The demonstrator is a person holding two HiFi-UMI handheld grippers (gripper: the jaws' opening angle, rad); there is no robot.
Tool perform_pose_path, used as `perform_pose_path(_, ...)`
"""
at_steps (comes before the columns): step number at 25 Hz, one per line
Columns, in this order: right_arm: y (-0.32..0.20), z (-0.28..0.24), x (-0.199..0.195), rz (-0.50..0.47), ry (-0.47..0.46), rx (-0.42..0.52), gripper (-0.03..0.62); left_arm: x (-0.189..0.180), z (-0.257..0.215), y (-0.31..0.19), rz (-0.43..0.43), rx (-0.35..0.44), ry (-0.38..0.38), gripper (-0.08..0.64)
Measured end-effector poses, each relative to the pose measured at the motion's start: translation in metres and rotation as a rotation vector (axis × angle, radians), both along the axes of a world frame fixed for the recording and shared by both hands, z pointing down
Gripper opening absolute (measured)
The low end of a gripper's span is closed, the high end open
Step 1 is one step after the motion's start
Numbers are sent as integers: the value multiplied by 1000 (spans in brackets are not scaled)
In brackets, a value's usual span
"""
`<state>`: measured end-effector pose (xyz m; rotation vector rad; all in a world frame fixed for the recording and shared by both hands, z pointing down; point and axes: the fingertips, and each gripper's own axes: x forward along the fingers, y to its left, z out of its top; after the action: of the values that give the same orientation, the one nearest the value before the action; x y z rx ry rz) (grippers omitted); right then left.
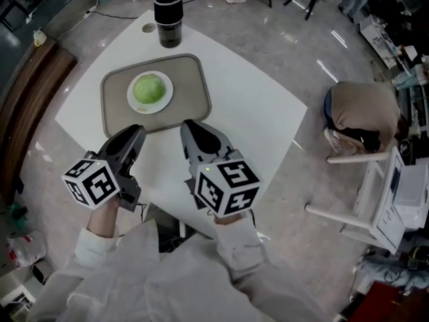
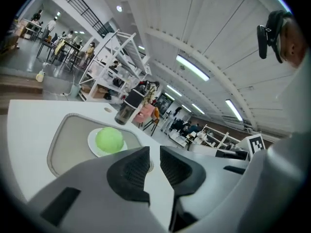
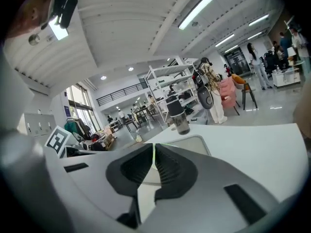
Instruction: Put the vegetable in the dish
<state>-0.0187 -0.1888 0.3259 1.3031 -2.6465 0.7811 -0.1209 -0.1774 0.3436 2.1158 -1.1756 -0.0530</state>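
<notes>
In the head view, the round pale-green vegetable (image 1: pixel 149 89) already lies on the white round plate (image 1: pixel 131 98), ahead of the left gripper (image 1: pixel 139 131) and right gripper (image 1: pixel 189 127). What remains, I judge, is to draw both back without jostling it. In the left gripper view, the jaws stand slightly parted and empty, with the vegetable ahead-left. In the right gripper view, the jaws are clenched on nothing; stay above the grey tray (image 3: pixel 187 143) ahead.

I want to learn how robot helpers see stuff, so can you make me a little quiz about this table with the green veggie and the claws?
1. True or false: the green vegetable sits on the white dish.
2. What stands on the table beyond the tray? A) a black bottle B) a red cup C) a spoon
3. What do the left claw and the right claw hold?
Key: 1 true; 2 A; 3 nothing, both are empty.
</notes>
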Motion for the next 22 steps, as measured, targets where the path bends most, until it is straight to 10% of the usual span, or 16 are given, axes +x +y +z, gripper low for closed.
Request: perform_pose_path(22, 131, -42, 63, -70, 1, 162, 15, 120, -53, 136, 188, 228, -64, 8)
